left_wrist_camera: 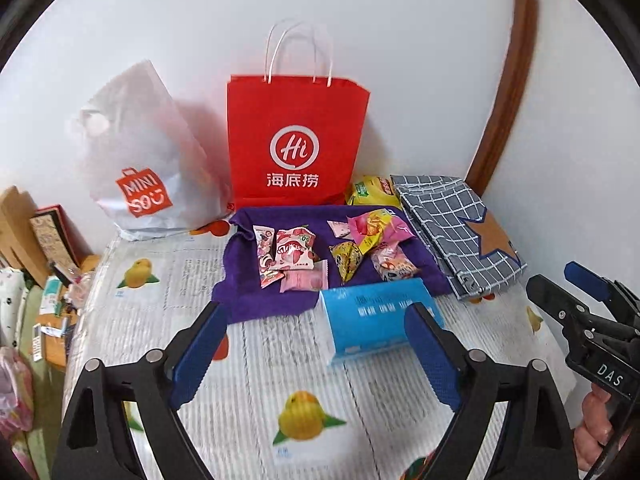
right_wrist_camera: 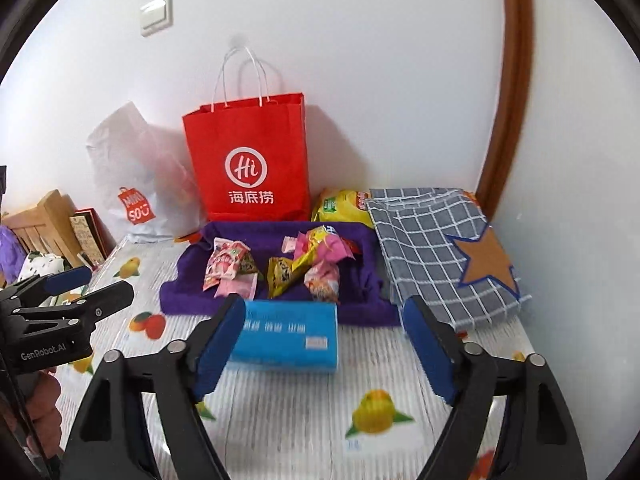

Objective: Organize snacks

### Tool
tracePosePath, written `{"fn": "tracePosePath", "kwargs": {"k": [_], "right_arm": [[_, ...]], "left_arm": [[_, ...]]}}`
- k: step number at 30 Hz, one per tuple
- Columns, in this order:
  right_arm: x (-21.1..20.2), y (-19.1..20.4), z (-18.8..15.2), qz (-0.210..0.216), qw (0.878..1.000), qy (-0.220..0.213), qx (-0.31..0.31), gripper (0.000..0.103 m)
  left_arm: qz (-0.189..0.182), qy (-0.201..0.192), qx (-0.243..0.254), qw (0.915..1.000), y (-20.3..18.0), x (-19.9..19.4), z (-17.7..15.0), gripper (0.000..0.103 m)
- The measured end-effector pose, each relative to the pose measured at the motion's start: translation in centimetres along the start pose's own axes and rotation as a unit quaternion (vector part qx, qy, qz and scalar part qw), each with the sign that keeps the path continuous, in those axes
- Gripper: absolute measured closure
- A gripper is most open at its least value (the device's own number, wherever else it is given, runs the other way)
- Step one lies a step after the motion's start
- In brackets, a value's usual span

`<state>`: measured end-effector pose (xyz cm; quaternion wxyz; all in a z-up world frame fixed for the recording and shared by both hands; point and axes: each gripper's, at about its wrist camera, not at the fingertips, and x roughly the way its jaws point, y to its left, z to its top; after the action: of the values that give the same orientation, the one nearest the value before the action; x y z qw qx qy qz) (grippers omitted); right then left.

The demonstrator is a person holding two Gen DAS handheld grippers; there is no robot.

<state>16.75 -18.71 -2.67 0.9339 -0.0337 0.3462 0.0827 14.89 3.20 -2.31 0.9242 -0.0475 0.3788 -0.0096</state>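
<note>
Several small snack packets (left_wrist_camera: 296, 254) (right_wrist_camera: 236, 266) lie in two loose heaps on a purple cloth (left_wrist_camera: 248, 300) (right_wrist_camera: 180, 292). A blue box (left_wrist_camera: 372, 316) (right_wrist_camera: 288, 334) lies at the cloth's near edge. My left gripper (left_wrist_camera: 316, 328) is open and empty, hovering above the table in front of the box. My right gripper (right_wrist_camera: 324, 320) is open and empty, also just short of the box; it shows at the right of the left wrist view (left_wrist_camera: 560, 292). The left gripper shows at the left of the right wrist view (right_wrist_camera: 92, 284).
A red paper bag (left_wrist_camera: 296, 140) (right_wrist_camera: 252, 168) and a white Miniso bag (left_wrist_camera: 140, 168) (right_wrist_camera: 140, 192) stand against the wall. A yellow chip bag (left_wrist_camera: 372, 192) (right_wrist_camera: 340, 204) and a folded checked cloth (left_wrist_camera: 452, 224) (right_wrist_camera: 436, 248) lie at the right. Clutter lies beyond the table's left edge (left_wrist_camera: 52, 276).
</note>
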Motion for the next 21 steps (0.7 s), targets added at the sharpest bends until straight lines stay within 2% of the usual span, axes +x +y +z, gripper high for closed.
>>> {"fn": "tracePosePath", "kwargs": {"k": [7,12,21], "right_arm": [[-3.5,-0.9,-3.5,-0.005,1.0,-0.012,0.005,0.011],[-4.6,-1.5,-5.1,-0.004,1.0,-0.013,0.012,0.005],[-6.0,-2.2,-6.7,-0.003,1.0,-0.02,0.02,0.005]], "left_arm": [[0.013,-0.038,0.008,0.9991,-1.7,-4.0,-3.2,0.006],[0.018,-0.042,0.006,0.9989,-2.7,-5.0,-4.6,0.006],[0.023,-0.046,0.006,0.9987,-3.8,-5.8,-5.9,0.006]]}}
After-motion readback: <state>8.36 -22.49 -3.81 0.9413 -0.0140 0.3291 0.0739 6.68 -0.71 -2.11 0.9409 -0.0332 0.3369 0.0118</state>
